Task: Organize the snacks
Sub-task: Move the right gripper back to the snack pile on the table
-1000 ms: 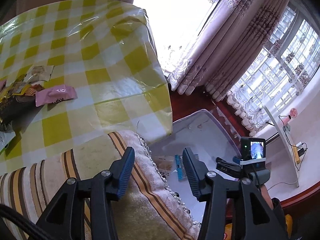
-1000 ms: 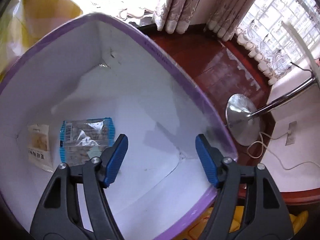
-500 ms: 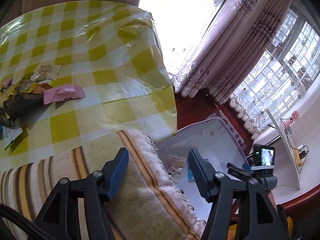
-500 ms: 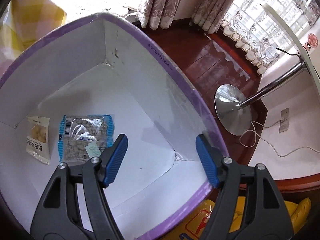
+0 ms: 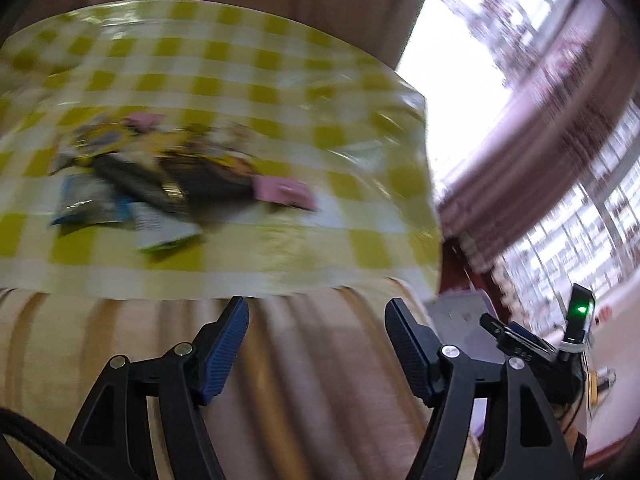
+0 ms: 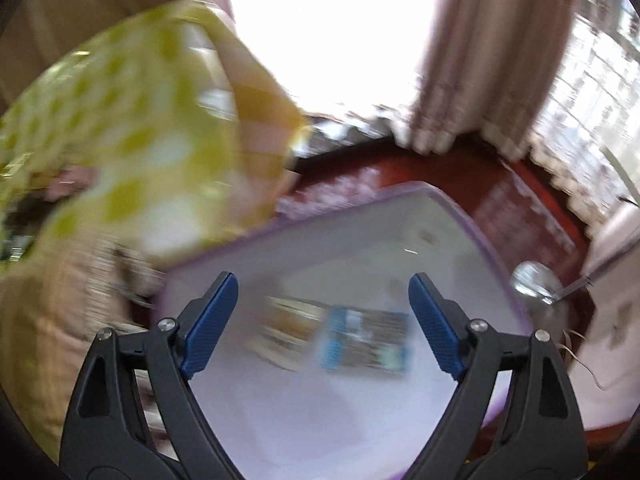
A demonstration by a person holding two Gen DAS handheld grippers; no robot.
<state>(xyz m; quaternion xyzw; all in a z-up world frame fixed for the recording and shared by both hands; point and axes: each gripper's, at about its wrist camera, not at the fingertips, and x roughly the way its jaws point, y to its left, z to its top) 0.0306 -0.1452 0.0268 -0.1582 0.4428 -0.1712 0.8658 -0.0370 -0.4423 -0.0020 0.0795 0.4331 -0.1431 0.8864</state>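
Both your tools gape empty; left tool (image 5: 316, 344) faces the snack pile (image 5: 160, 184) on the desk (image 5: 280, 92); right tool (image 6: 324, 320) hovers over the box (image 6: 460, 216). Packets look light, crinkly, slippery; pinch the pink packet (image 5: 284, 192) by an edge.

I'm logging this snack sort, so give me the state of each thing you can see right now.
left gripper: open, empty
right gripper: open, empty, above the box
purple-rimmed box: open, holding two packets
blue packet: flat in box
pale packet: flat beside it
snack pile: on checked tablecloth, blurred
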